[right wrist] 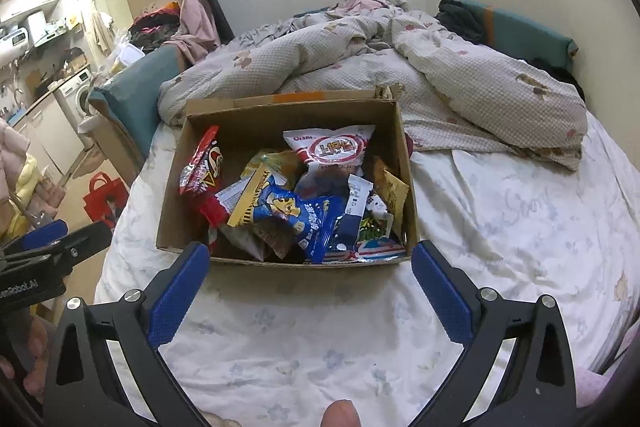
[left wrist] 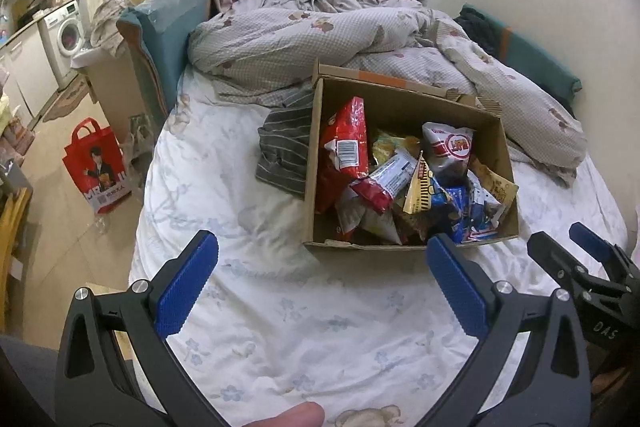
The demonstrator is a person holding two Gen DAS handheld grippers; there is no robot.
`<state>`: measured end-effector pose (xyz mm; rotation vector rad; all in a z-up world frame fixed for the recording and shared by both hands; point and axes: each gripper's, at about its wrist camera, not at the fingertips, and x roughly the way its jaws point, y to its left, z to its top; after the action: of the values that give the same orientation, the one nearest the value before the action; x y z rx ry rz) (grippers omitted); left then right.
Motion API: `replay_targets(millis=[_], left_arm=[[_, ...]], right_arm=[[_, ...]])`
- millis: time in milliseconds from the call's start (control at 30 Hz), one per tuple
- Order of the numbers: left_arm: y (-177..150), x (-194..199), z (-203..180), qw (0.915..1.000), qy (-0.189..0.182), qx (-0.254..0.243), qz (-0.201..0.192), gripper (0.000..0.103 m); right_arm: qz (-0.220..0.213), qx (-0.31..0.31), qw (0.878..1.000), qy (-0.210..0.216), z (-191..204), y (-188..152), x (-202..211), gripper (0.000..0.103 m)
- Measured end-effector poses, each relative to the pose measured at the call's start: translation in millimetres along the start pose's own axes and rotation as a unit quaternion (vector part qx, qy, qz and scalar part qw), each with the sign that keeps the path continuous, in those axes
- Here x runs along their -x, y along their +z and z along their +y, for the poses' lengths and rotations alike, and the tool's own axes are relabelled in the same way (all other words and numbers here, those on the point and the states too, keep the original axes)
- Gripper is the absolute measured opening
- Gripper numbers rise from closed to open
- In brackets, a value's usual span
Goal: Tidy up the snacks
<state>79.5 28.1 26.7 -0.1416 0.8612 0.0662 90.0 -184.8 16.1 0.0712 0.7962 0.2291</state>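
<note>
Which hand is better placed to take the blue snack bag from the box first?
Probably right: the right gripper faces the blue bag squarely, jaws open, while the left gripper sits left of the box.

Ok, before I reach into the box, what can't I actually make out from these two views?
- Lower snacks in the cardboard box: buried under the top packets, both views.
- Box floor: covered by the blue packet and its neighbours.
- Right gripper in the left wrist view: cut off by the frame edge.
- Small print on packets: too small.
</note>
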Motion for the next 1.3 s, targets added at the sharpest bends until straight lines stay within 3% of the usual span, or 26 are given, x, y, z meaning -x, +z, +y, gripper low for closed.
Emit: replay_targets(millis=[1300], left_arm=[[-1.8,-1.2,2.8,0.9998,-0.001,-0.018,0.000,0.103]], right_arm=[[0.004,-0.007,1.000,-0.007,-0.7,0.1,-5.1,0.103]])
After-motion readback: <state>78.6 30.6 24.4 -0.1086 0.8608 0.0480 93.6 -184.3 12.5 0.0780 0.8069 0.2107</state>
